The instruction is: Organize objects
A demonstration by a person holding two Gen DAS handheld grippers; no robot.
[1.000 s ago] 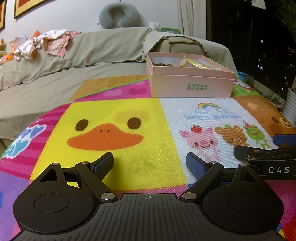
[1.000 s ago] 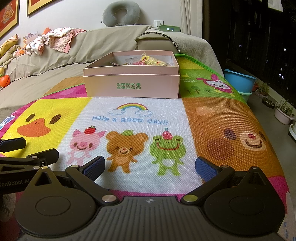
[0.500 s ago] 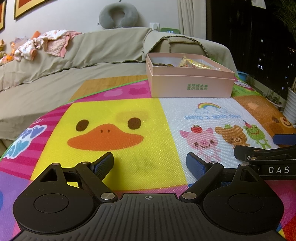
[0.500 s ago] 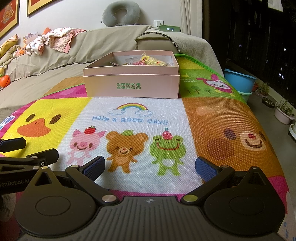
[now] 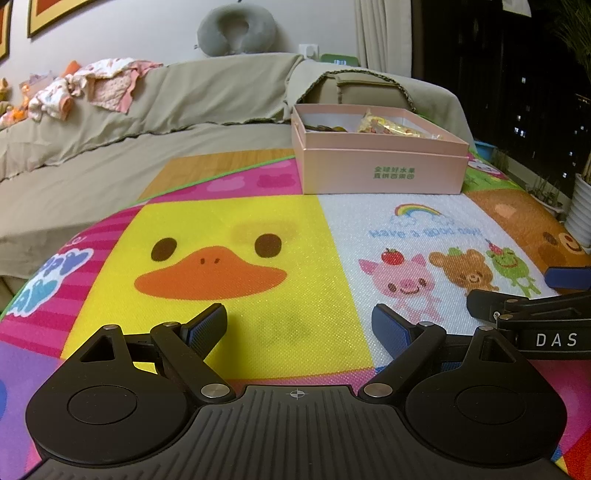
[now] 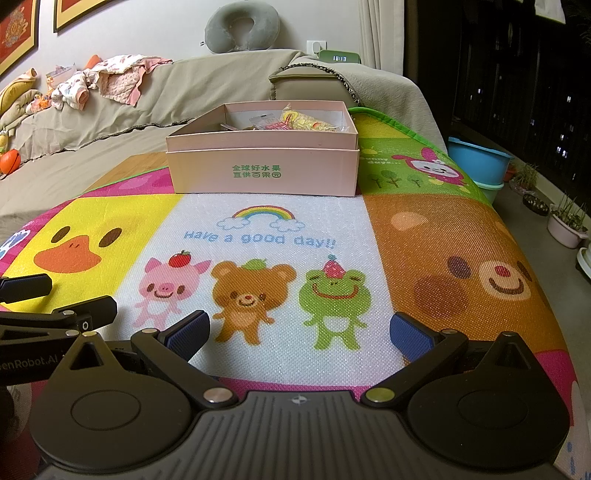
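A pink open box (image 5: 380, 168) stands at the far side of the cartoon play mat (image 5: 280, 229); it also shows in the right wrist view (image 6: 262, 166). Inside it lie a yellow snack packet (image 5: 388, 125) and other small items, partly hidden by the walls. My left gripper (image 5: 299, 326) is open and empty, low over the yellow duck panel. My right gripper (image 6: 299, 330) is open and empty, low over the white animal panel. Each gripper shows at the edge of the other's view.
A sofa under a beige cover (image 5: 147, 110) runs behind the mat, with clothes (image 5: 92, 86) and a grey neck pillow (image 5: 236, 29) on it. Blue and green basins (image 6: 480, 162) and plant pots (image 6: 567, 225) stand on the floor at the right.
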